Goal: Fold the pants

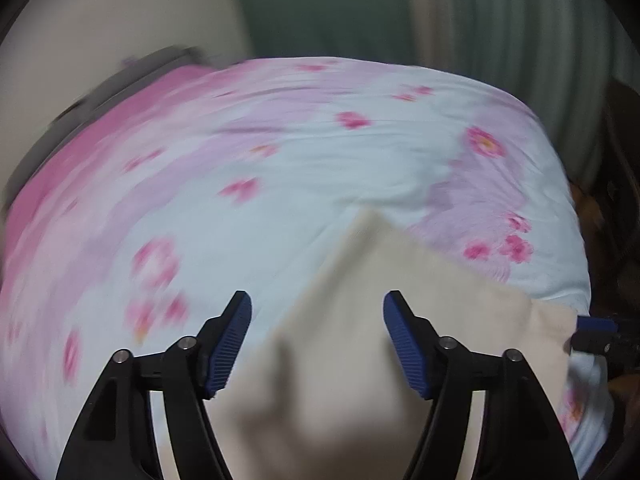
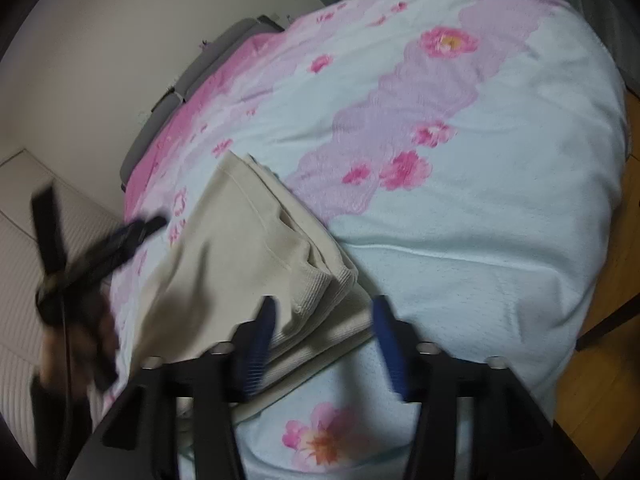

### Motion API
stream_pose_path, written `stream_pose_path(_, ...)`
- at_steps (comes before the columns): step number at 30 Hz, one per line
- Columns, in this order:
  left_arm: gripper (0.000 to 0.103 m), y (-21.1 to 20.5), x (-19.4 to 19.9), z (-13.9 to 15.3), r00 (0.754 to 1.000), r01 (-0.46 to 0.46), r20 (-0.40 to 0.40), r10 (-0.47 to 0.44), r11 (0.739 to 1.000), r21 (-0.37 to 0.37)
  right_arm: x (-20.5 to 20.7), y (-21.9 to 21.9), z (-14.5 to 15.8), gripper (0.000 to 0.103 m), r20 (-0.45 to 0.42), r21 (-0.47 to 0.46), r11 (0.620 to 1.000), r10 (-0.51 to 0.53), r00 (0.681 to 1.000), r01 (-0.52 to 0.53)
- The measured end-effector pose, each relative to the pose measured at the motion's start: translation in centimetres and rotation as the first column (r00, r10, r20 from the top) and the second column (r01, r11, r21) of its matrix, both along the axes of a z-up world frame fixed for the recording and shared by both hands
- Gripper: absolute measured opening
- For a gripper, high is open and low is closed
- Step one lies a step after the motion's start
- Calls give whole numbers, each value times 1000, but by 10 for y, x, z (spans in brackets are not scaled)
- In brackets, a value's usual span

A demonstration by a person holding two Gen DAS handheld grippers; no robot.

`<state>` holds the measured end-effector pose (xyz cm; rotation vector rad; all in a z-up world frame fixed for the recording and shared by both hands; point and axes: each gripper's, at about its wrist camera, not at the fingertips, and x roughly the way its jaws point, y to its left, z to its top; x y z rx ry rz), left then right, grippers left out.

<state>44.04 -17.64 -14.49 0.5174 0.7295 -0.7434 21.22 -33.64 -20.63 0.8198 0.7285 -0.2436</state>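
Cream pants (image 2: 240, 240) lie folded in layers on a bed with a pale blue and pink floral cover (image 2: 460, 180). In the left wrist view the pants (image 1: 360, 320) fill the lower middle, one corner pointing away. My left gripper (image 1: 318, 308) is open just above the pants, holding nothing. It also shows blurred at the left of the right wrist view (image 2: 100, 240). My right gripper (image 2: 326, 312) is open over the pants' ribbed near end, empty. Its tip shows at the right edge of the left wrist view (image 1: 592, 328).
A grey bed frame (image 2: 192, 80) runs along a white wall at the far side. Green curtains (image 1: 500, 12) hang behind the bed. Wooden floor (image 2: 600, 320) and a dark chair leg (image 2: 608, 324) lie right of the bed.
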Motion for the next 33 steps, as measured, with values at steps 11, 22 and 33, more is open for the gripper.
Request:
stream_pose_path(11,97,146,-99,-23,774,-632,-35,632,771,-80,-7,-4,-2,71,82,107,994,-36,996,27)
stream_pose_path(22,101,168,-131,-51,600,-799,-267,754,553,-235,6,-11,-45,73,65,251,967,-62,996,43)
stream_pose_path(33,103,162,-131,-82,554,-832,-395,733,503,-232,11,-15,-49,78,48,275,961,-60,997,44)
